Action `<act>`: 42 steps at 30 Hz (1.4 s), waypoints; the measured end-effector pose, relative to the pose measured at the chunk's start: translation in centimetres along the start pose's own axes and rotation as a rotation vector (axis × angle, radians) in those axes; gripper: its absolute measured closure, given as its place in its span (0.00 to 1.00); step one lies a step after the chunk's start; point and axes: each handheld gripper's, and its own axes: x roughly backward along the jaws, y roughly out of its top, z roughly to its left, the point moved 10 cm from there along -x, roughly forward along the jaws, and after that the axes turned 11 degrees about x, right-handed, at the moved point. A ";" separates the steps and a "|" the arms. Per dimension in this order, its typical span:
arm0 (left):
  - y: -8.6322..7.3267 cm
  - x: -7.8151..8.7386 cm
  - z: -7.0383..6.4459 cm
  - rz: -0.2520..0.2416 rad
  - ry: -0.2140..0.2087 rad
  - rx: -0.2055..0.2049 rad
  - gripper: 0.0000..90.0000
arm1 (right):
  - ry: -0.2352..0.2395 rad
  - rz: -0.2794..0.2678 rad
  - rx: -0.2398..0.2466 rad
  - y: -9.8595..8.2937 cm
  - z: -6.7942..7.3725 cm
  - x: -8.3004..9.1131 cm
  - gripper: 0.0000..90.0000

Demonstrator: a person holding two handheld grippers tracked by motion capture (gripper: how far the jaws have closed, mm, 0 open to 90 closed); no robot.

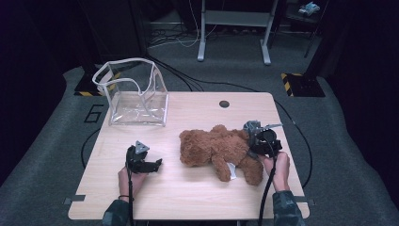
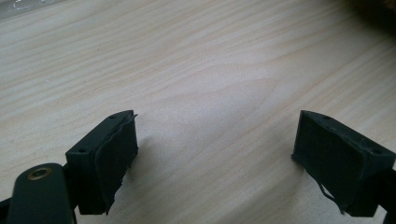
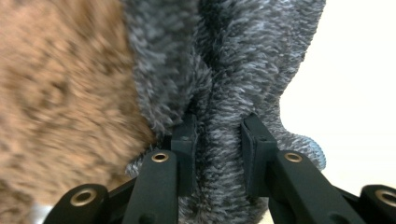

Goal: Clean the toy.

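**Right gripper clamped on bear's grey plush, left idle and open**

From my end: the brown plush teddy bear (image 1: 219, 151) lies on its side on the light wooden table (image 1: 188, 197), right of centre, with a white fabric tag (image 1: 232, 171) sticking out at its 5 o'clock. In the high view the right gripper (image 1: 256, 141) sits at the bear's 3 o'clock edge, touching it, with the person's right hand (image 1: 277, 165) behind it at about 5 o'clock.

In the right gripper view the right gripper (image 3: 218, 156) has its jaws pinched in on a fold of dark grey fuzzy plush (image 3: 224, 93). The fold fills the gap between the pads, so I read it as gripping that grey part. Brown fur (image 3: 60, 93) lies directly beside the grey, at 9 o'clock in that view. I cannot tell which part of the bear the grey piece is.

The left gripper (image 1: 149, 165) rests low over the table at the bear's 9 o'clock, apart from it, held by the left hand (image 1: 129, 181). In the left gripper view the left gripper (image 2: 215, 149) has its jaws spread wide with bare wood grain between them, holding nothing.

A clear plastic pouch with white trim (image 1: 136, 92) stands open at the table's far-left corner, roughly 11 o'clock from the bear and well apart from both grippers.
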 end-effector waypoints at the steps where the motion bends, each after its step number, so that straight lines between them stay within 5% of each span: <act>1: 0.0 0.0 0.0 0.000 0.000 0.000 0.15 | -0.001 0.011 0.004 -0.3 -0.1 -0.4 0.78; 9: 0.0 0.0 0.0 0.000 0.000 0.000 0.15 | -0.027 0.124 0.022 -2.7 -0.4 -3.5 0.78; 13: 0.0 0.0 0.0 0.001 0.000 -0.002 0.15 | -0.026 0.126 -0.001 -3.0 -0.9 -3.1 0.78; 22: 0.0 0.0 0.0 0.000 0.000 0.000 0.15 | -0.026 -0.022 -0.033 -0.8 -2.1 1.5 0.78; 28: 0.0 0.0 0.0 0.000 -0.001 0.002 0.15 | -0.007 -0.087 0.002 1.1 -0.8 3.3 0.78; 33: 0.0 0.0 0.0 0.000 0.000 0.000 0.15 | -0.013 -0.044 0.044 1.2 0.4 1.8 0.78; 42: 0.0 0.0 0.0 -0.003 0.000 -0.001 0.15 | -0.028 0.074 0.046 -1.4 0.1 -1.7 0.78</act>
